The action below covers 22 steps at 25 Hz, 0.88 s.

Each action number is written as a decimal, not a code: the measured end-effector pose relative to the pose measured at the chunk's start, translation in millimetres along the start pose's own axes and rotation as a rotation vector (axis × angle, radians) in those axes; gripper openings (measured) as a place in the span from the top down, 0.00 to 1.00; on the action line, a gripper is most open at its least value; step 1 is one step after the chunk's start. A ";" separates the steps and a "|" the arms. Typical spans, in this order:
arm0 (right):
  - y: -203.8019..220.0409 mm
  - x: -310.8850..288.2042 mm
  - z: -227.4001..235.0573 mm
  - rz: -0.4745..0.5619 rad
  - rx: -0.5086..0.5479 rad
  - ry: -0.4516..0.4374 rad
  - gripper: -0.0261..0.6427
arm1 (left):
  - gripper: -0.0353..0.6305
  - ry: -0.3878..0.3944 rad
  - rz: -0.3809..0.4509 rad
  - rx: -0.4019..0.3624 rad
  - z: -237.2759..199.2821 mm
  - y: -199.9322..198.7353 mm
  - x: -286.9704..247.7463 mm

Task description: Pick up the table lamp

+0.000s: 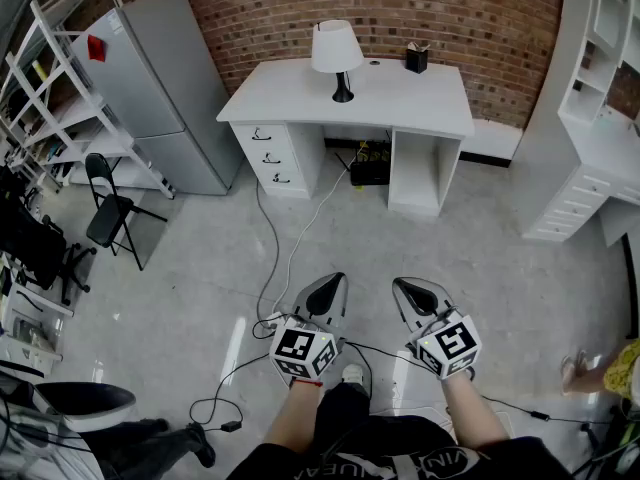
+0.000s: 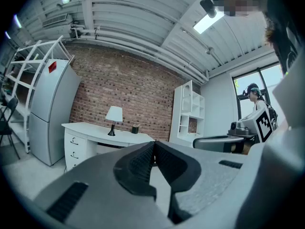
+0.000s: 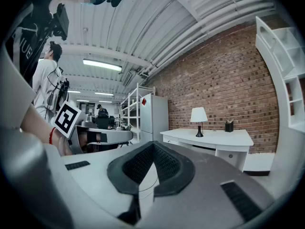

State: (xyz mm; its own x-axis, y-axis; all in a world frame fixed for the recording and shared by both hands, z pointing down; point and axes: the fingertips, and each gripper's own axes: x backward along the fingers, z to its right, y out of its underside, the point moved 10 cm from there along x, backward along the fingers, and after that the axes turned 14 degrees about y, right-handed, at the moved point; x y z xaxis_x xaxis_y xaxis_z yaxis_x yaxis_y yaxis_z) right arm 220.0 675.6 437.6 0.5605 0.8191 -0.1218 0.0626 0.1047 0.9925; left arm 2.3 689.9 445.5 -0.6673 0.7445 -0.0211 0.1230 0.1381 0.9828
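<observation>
1. The lamp (image 1: 337, 56), a white shade on a black stem, stands upright on the white counter (image 1: 425, 103) by the brick wall, with a black cup (image 1: 417, 59) near it to the right.
2. It is well apart from both pairs of fingers, ahead of them across the floor (image 1: 450, 238). It shows small in both gripper views.
3. The left fingers (image 1: 325, 300) are closed, pads meeting tip to tip. They are empty and touch nothing.
4. The right fingers (image 1: 418, 303) are closed the same way, also empty.
5. Both pairs are held side by side above the floor, pointing toward the counter.
6. Each cube (image 1: 300, 351) carries black-and-white square markers. White lettering on the person's dark clothing is cut off. A red tag (image 1: 96, 47) near the fridge (image 1: 165, 98) is too small to read.
</observation>
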 end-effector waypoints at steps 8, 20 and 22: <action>2.2 -61.3 12.2 -0.029 0.002 0.023 0.97 | 0.94 0.001 -0.009 0.028 -60.4 0.2 -21.0; -1.3 -141.9 6.5 -0.031 -0.065 0.092 0.97 | 0.94 0.038 0.005 0.036 -149.4 -18.2 -29.5; -4.5 -151.2 5.6 -0.035 -0.064 0.089 0.97 | 0.94 0.066 0.011 0.043 -155.9 -20.7 -33.6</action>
State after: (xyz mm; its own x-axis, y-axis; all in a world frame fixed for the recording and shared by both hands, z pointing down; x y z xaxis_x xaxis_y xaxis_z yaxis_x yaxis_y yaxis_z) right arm 139.5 548.1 451.5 0.4835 0.8607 -0.1596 0.0269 0.1676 0.9855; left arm -92.3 560.1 454.5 -0.7123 0.7019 0.0034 0.1612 0.1589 0.9741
